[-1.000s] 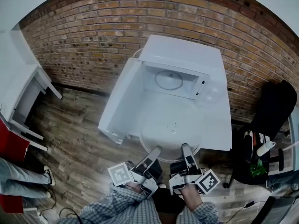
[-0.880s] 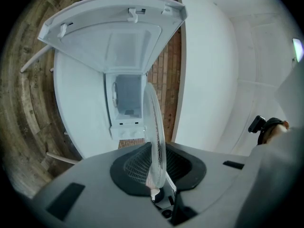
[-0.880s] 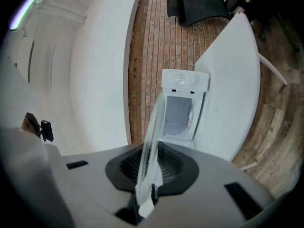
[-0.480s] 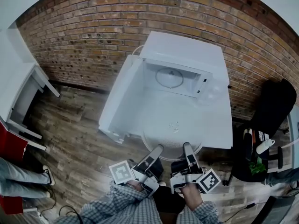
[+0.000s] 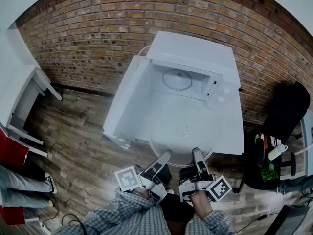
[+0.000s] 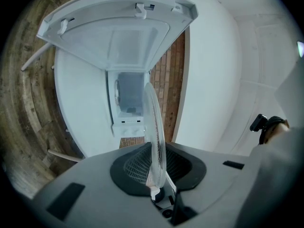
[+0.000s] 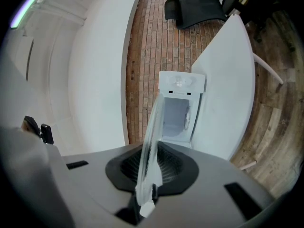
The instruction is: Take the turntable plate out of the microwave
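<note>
Jaws of your left gripper [image 5: 164,155] and right gripper [image 5: 196,152] each pinch the turntable plate [image 5: 181,135] rim, so hold both level when lowering it onto the counter [image 5: 230,131]

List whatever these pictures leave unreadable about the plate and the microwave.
- Head view: the clear turntable plate blends into the white table; resting or lifted, cannot tell.
- Left gripper view and right gripper view: the turntable plate shows edge-on, its face unseen, and hides part of the microwave cavity.
- Head view: the ring in the cavity is too small for detail.
- Head view: items beside the black chair are too small to name.
</note>
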`<state>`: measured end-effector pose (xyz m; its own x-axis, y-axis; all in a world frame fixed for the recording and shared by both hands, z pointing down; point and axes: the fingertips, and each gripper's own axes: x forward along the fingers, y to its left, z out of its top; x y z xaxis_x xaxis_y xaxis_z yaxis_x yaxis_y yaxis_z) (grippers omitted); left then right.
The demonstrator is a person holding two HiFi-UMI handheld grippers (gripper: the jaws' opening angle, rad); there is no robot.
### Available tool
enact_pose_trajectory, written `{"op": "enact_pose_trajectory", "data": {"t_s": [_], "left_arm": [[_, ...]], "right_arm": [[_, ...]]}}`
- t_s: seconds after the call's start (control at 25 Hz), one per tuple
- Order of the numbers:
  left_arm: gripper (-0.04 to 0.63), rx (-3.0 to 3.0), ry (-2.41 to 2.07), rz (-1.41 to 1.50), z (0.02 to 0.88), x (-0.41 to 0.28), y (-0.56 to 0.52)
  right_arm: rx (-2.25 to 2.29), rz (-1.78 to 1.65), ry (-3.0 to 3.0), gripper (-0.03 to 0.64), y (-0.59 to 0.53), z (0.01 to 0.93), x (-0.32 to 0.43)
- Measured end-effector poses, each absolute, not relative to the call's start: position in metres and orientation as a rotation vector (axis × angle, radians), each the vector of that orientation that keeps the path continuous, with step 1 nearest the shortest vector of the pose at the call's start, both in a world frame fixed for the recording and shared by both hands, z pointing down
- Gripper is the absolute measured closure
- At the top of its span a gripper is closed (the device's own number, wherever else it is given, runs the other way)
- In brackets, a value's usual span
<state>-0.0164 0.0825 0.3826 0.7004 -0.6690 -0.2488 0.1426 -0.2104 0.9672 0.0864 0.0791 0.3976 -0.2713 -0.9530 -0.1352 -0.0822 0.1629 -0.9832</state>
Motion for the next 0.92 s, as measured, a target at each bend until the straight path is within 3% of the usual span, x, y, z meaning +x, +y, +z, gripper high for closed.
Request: {"op": "enact_pose_trajectory", "data": {"t_s": [0.92], "left_arm": [[0.535,1.582,-0.429,-0.795,0.3844,-0.0163,0.0875]], "right_arm": [[-1.029,-1.237,1.527,0.566,0.0847,0.3977,0.0862]]}}
